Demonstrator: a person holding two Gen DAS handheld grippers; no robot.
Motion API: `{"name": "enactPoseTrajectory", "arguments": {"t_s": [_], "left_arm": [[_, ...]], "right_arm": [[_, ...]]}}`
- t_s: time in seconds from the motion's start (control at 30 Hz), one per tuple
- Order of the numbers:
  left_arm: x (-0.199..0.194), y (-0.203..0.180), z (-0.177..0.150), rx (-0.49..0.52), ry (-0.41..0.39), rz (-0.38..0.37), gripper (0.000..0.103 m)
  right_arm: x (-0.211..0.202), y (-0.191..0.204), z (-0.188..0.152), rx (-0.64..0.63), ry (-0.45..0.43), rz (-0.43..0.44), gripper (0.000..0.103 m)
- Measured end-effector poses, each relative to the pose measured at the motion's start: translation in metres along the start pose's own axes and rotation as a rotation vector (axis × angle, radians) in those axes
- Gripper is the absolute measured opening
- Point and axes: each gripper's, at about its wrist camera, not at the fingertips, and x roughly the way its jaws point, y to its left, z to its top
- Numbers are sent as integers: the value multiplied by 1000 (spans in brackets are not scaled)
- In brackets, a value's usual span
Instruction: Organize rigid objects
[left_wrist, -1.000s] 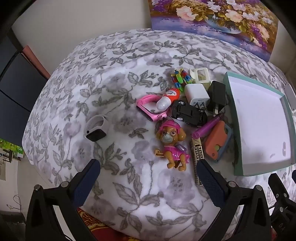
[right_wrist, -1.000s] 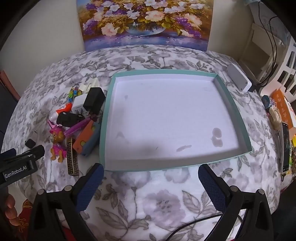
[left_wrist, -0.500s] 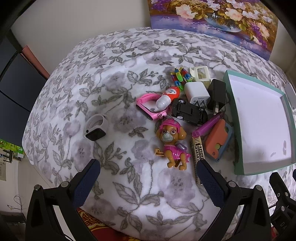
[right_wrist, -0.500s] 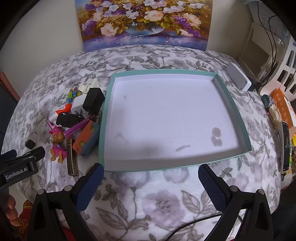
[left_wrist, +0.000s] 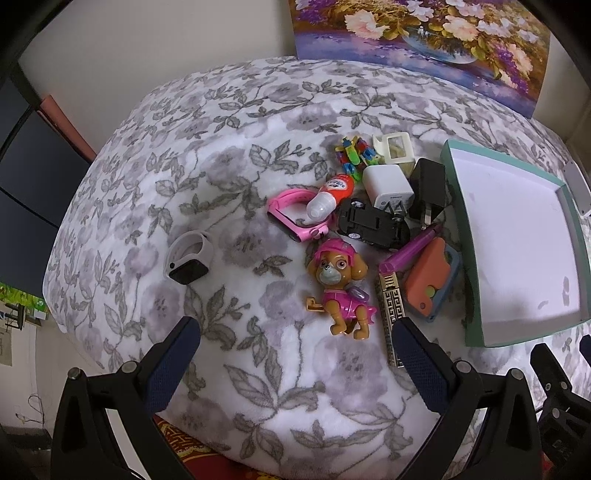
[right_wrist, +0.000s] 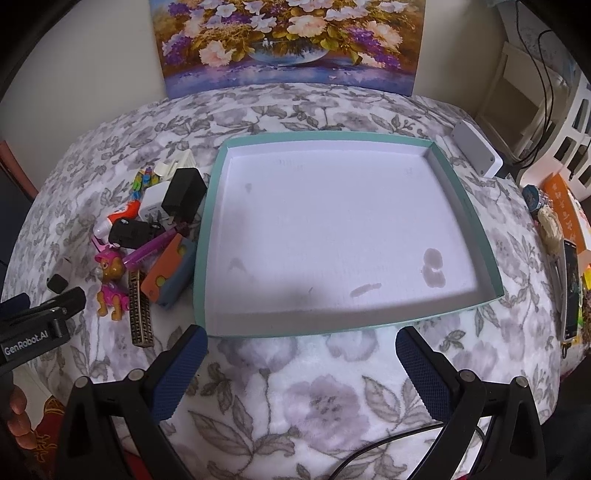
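A heap of small objects lies left of an empty teal-rimmed tray (right_wrist: 491, 254) (left_wrist: 456, 229): a pink-clad dog figure (left_wrist: 340, 284) (right_wrist: 110, 280), black toy car (left_wrist: 373, 225), pink watch (left_wrist: 291, 218), white charger (left_wrist: 388, 186), black charger (left_wrist: 428, 192) (right_wrist: 184, 194), orange case (left_wrist: 428, 284) (right_wrist: 168, 273), purple pen (left_wrist: 413, 247) and patterned comb (left_wrist: 391, 314) (right_wrist: 139, 314). A white smartwatch (left_wrist: 188, 258) lies apart, further left. My left gripper (left_wrist: 295, 354) hangs open above the blanket, near the dog. My right gripper (right_wrist: 301, 365) is open before the tray's near rim.
A floral blanket (left_wrist: 240, 110) covers the surface, with a flower painting (right_wrist: 288, 40) against the back wall. A white box (right_wrist: 478, 153) sits at the far right edge, beyond it a shelf with clutter and a phone (right_wrist: 570, 291). A cable (right_wrist: 369, 446) crosses the near blanket.
The left view has drifted slightly, so the objects sit a bit lower and further left in frame. The right view is almost the same. Both grippers stay open.
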Motion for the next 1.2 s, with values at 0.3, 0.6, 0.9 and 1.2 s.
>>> {"name": "enactPoseTrajectory", "arguments": {"t_s": [0.3, 0.6, 0.9, 1.2], "left_arm": [[-1, 7, 1, -16, -5, -27, 103], [0, 15, 1, -32, -6, -42, 103], [1, 18, 0, -40, -5, -49, 103], [2, 19, 1, -43, -3, -50, 103]], "right_arm": [[5, 10, 0, -52, 16, -26, 103], [10, 20, -1, -93, 29, -53, 103], [13, 26, -2, -117, 35, -65, 103], [12, 26, -1, -117, 34, -66, 103]]}}
